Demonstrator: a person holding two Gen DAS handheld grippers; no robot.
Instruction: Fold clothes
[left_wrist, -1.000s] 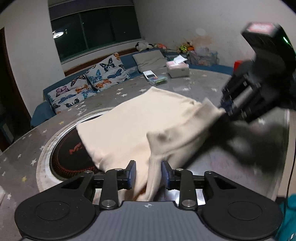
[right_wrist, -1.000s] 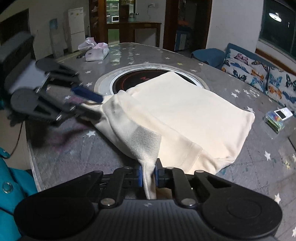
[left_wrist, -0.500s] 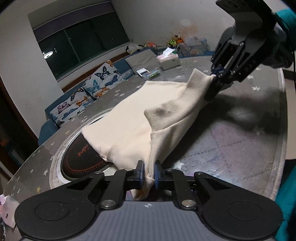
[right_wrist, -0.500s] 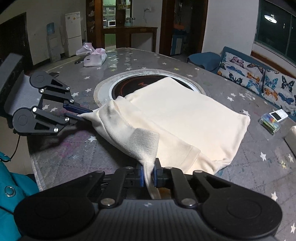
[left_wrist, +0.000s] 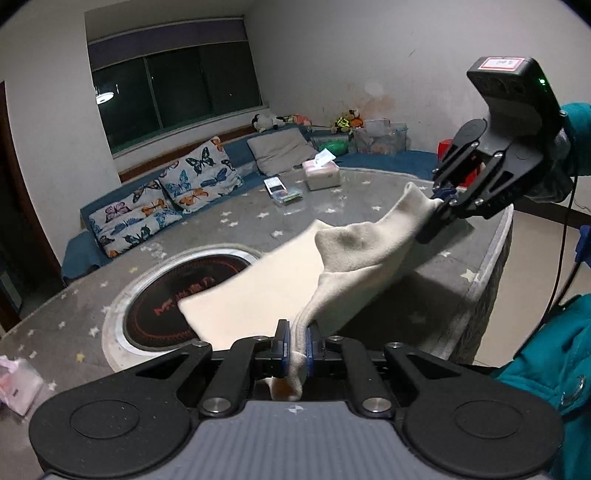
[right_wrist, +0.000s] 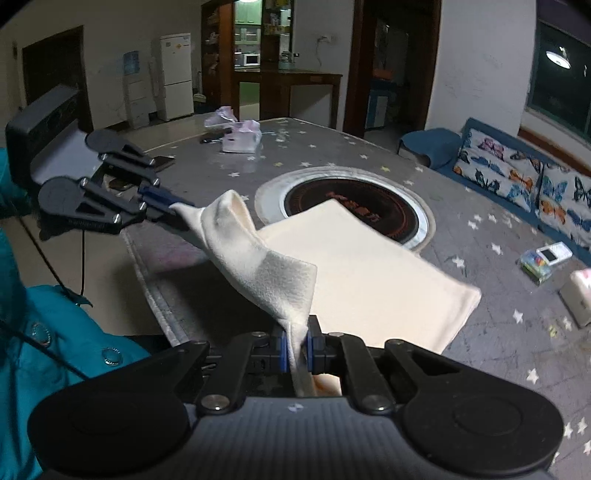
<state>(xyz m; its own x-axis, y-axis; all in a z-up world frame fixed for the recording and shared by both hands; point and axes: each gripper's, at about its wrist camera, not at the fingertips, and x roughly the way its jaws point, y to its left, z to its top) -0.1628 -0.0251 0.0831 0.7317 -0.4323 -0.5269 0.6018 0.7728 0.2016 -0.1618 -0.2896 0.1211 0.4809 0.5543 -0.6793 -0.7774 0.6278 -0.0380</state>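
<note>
The left claw (left_wrist: 296, 349) pinches one near corner of the cream garment (left_wrist: 280, 280), blue pads pressed together on the cloth; the right claw (right_wrist: 296, 345) pinches the other corner likewise. The held edge runs taut between them, above the counter's near edge (left_wrist: 491, 258). From it the garment slopes down and away, its far end lying over the round inset burner (right_wrist: 402, 206). Beyond the burner, bare starred counter stretches toward the tissue box (left_wrist: 321, 173).

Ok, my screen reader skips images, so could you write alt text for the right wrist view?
The right gripper pinches one end of a cream garment, and the left gripper pinches the other, lifting its near edge off a grey star-patterned table. A round dark inset sits beyond.
</note>
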